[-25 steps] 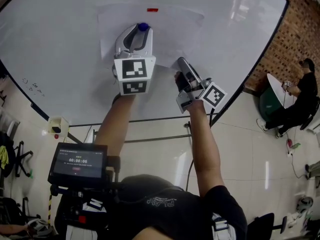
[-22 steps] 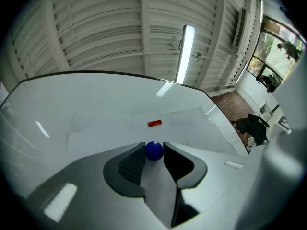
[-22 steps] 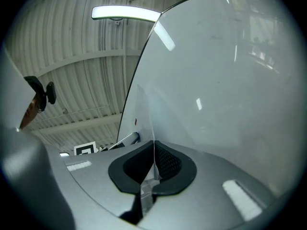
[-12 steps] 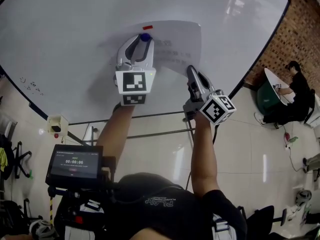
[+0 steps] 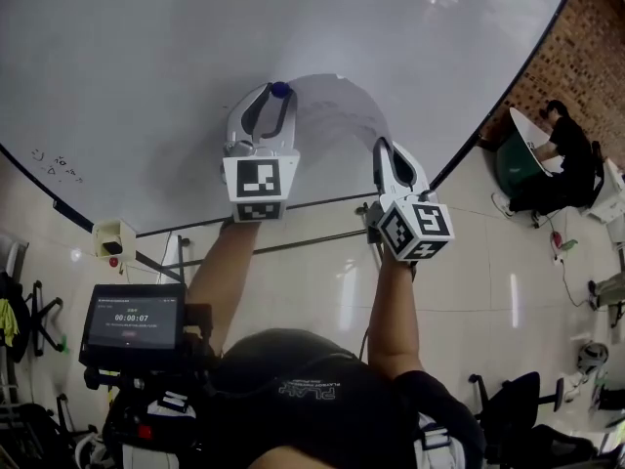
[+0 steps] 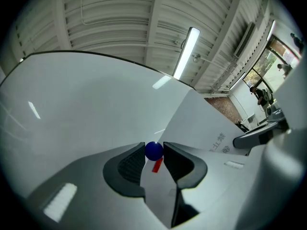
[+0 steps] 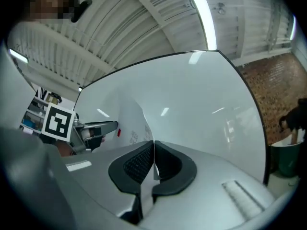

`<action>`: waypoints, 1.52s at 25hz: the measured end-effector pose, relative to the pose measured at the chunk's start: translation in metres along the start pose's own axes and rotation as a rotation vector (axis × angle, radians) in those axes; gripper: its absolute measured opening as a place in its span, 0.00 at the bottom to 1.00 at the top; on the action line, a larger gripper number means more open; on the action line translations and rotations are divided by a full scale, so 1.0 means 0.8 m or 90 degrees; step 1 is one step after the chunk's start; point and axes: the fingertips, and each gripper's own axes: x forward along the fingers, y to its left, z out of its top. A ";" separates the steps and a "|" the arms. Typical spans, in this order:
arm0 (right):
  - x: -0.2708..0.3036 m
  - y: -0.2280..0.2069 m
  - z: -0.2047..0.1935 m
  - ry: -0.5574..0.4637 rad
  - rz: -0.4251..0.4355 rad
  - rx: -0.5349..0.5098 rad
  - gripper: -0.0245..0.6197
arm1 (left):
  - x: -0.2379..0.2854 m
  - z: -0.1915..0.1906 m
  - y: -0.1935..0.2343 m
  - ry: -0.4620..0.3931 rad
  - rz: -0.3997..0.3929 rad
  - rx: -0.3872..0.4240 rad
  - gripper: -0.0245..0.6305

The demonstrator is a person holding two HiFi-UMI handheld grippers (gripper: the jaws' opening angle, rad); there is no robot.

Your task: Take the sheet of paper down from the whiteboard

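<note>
Right now your left gripper (image 5: 277, 97) pinches the blue magnet (image 6: 154, 150), while your right gripper (image 5: 381, 149) clamps the sheet of paper (image 5: 337, 115) by its edge.

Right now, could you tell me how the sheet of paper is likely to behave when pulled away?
Probably floppy: the sheet of paper bows away from the whiteboard in a curve. Likely very light, since the right claw holds it by one thin edge. It may swing freely, as the blue magnet sits in the left claw.
</note>
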 end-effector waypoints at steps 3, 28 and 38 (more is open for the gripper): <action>-0.015 -0.017 -0.012 0.021 -0.044 -0.026 0.06 | -0.007 -0.019 -0.019 0.018 -0.020 -0.017 0.22; -0.095 0.063 -0.057 0.085 -0.249 -0.125 0.06 | -0.100 -0.066 -0.014 0.056 -0.154 -0.110 0.22; -0.083 0.077 -0.063 0.087 -0.233 -0.126 0.06 | -0.102 -0.067 -0.014 0.058 -0.155 -0.101 0.22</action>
